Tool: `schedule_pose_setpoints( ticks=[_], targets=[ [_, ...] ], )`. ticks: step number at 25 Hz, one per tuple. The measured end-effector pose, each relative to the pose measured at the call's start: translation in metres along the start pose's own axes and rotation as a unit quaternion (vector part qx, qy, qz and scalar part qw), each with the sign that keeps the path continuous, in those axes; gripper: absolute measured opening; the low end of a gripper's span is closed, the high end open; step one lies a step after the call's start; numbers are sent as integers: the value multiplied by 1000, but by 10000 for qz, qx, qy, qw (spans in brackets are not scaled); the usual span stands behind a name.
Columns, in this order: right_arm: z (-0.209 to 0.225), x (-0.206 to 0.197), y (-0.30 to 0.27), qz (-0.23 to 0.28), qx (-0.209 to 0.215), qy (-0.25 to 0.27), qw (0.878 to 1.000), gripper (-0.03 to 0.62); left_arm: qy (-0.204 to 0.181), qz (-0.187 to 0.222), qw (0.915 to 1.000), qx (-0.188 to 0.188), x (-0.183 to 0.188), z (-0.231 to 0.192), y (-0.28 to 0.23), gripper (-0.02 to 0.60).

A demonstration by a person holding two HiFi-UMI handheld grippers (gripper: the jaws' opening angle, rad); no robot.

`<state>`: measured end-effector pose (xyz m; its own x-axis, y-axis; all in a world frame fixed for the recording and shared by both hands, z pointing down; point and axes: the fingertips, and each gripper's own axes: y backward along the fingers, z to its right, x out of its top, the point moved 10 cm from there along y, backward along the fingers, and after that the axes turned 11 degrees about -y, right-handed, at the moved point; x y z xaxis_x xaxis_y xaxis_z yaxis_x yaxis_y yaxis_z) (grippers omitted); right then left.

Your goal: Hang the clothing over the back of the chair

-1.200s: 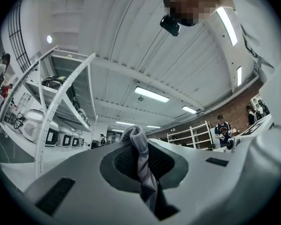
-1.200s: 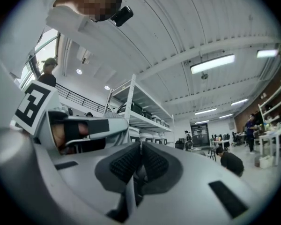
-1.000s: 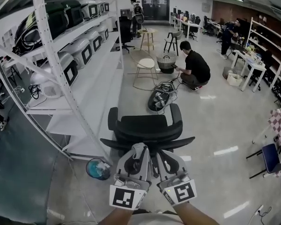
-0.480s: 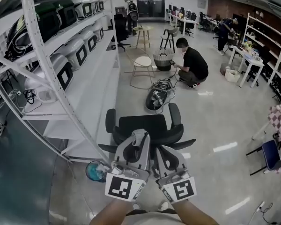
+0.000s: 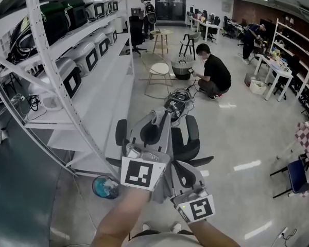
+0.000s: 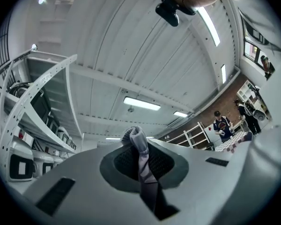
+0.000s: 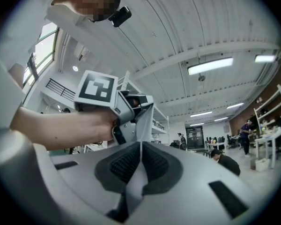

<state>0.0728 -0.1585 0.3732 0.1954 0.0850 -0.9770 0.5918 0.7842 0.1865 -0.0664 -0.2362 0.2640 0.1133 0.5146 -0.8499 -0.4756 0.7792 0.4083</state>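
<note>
Fingers (image 6: 79,184) of the left gripper (image 6: 140,156) clamp a bunched grey fold of clothing (image 6: 135,137) under ceiling lights (image 6: 141,103).

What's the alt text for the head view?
Two hand-held claws, the left claw higher than the right claw, each clamp a pale grey fabric garment in front of a black office chair. White metal shelving stands at the left, and a crouching person in a black shirt is on the floor beyond.

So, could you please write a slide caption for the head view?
Left tongs, raised, and right tongs, lower, each shut on grey clothing; black chair behind.
</note>
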Motion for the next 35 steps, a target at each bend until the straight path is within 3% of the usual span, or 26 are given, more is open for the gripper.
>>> schedule_pose_setpoints(
  ticks=[8, 12, 15, 20, 21, 23, 26, 28, 31, 35],
  targets=[
    [6, -2, 1, -53, -54, -39, 10000, 15, -208, 83, 9996, 193, -22, -31, -47, 23],
    [11, -3, 3, -96, -145, -7, 9998, 15, -321, -84, 9990, 293, -34, -43, -69, 23],
    [11, -5, -1, -143, -175, 15, 9997, 15, -424, -666, 9968, -80, -65, -36, -85, 23],
    [10, -5, -4, -159, -136, 31, 9998, 15, -144, -1691, 9812, -918, -106, -13, -95, 25],
    [10, -5, -5, -153, -128, 30, 9998, 15, -133, -1862, 9767, -1056, -108, -13, -99, 27],
    [8, -5, -7, -146, -116, 26, 9998, 15, -176, -2310, 9631, -1371, -113, -14, -105, 155],
    [8, -7, -11, -133, -120, 28, 9998, 15, -267, -2922, 9405, -1711, -127, -11, -107, 245],
    [8, -7, -12, -115, -113, 19, 9999, 15, -267, -3279, 9248, -1910, -134, -7, -106, 256],
    [9, -7, -12, -66, -95, 4, 9999, 15, -275, -3891, 8880, -2433, -136, -8, -111, 256],
    [10, -7, -13, -64, -68, -23, 10000, 15, -592, -4170, 8659, -2698, -131, -16, -114, 256]
  ],
)
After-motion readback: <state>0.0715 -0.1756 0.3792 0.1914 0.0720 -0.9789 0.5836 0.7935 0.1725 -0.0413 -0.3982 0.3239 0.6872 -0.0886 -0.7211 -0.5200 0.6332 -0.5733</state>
